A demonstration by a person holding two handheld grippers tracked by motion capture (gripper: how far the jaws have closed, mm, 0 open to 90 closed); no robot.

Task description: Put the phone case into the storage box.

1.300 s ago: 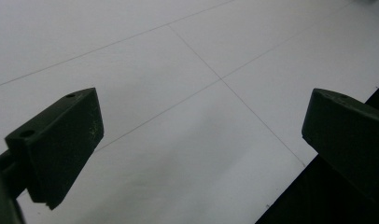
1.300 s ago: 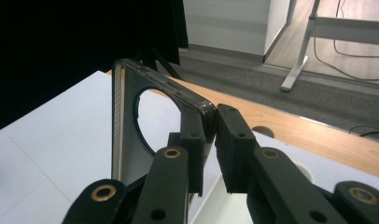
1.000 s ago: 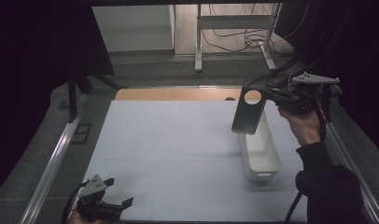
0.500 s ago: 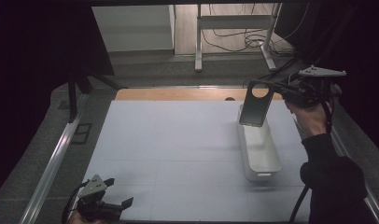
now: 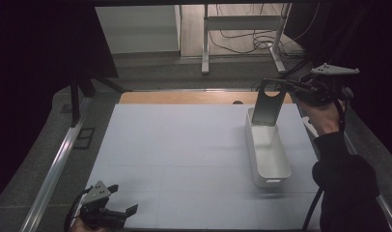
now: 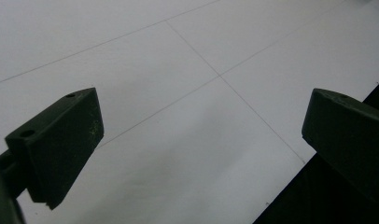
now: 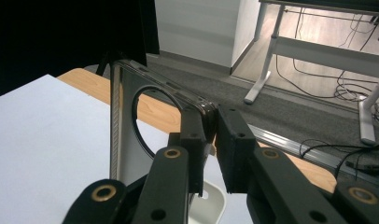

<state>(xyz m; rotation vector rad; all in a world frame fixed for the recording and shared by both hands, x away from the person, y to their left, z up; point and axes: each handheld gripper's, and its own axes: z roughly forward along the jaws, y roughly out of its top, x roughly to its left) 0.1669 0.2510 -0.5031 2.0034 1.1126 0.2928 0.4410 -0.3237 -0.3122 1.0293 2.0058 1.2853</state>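
Slippage is the worry I'd have from where things stand: the right claw (image 5: 286, 89) is pinched shut on just the top edge of a flat dark plate with a round hole (image 5: 267, 107), and the plate hangs from that one narrow hold, tilted, with its lower end at the far end of the white bin (image 5: 267, 153). In the right gripper view the pads (image 7: 193, 140) bite close beside the hole, so there is little material under them; a twist of the wrist could let the plate swing or drop. If it comes down crooked, its bottom corner looks likely to catch the bin's far rim rather than go inside, and that light bin might tip or skid on the smooth desk (image 5: 184, 154).

Little else crowds the spot. The wooden strip (image 5: 184, 98) along the desk's far edge lies just behind the bin. The left claw (image 5: 121, 215) rests at the near left corner, well apart, jaws wide with nothing between them. Beyond the desk are a metal frame (image 5: 242, 29) and loose cables (image 5: 247, 41) on the floor.
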